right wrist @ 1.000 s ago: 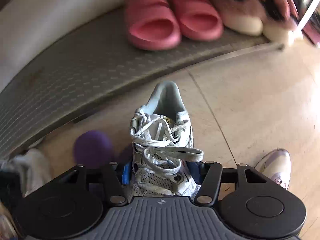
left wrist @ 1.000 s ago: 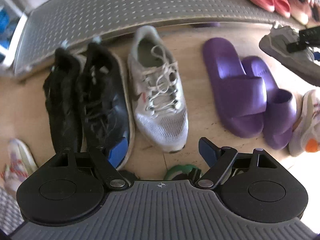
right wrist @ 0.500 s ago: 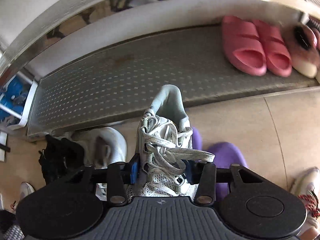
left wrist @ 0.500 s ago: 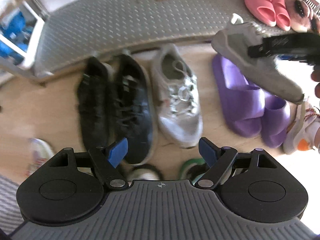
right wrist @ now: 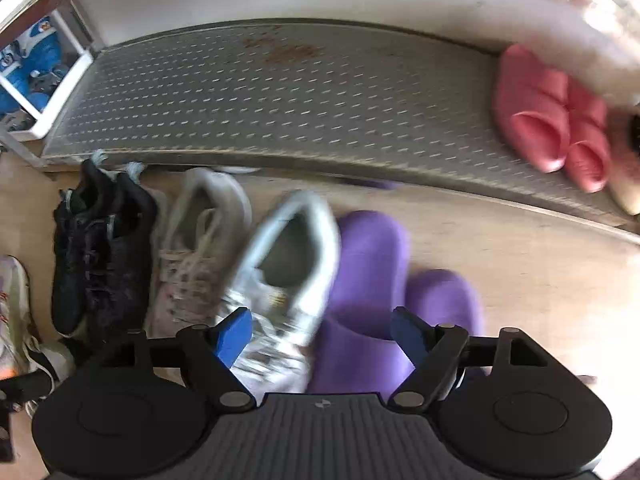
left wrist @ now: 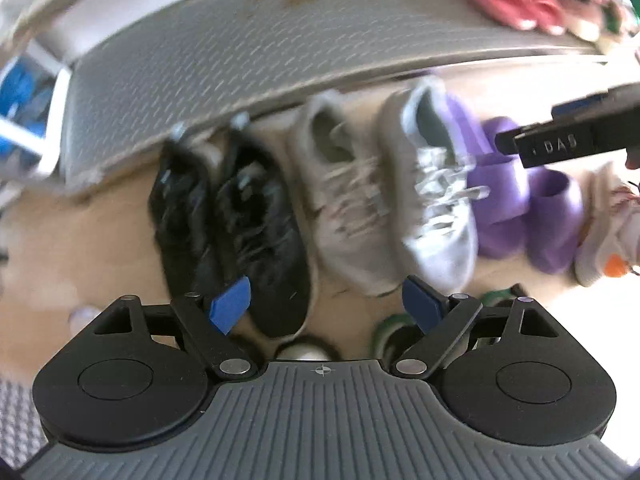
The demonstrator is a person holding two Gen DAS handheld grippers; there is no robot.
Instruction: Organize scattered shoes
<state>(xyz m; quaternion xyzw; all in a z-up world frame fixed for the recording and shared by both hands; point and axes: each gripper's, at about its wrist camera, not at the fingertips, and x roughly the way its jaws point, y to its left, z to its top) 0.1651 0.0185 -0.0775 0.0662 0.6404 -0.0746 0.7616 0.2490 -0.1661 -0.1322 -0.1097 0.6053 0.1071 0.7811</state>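
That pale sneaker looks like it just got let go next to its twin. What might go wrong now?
1. The released grey sneaker lies tilted, its side against the purple slides; it may not sit square beside its mate.
2. The right tool is opening right above it; a finger could snag the loose laces when lifting.
3. The left tool hangs open over the black pair and could bump it.

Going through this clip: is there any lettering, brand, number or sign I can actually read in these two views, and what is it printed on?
"DAS": pale letters on the black finger of the right gripper, seen in the left wrist view; possibly part of a longer word.
Blue and white items on the white rack at left: markings too blurred to read.
Grey mesh sneakers, black sneakers: no readable branding.
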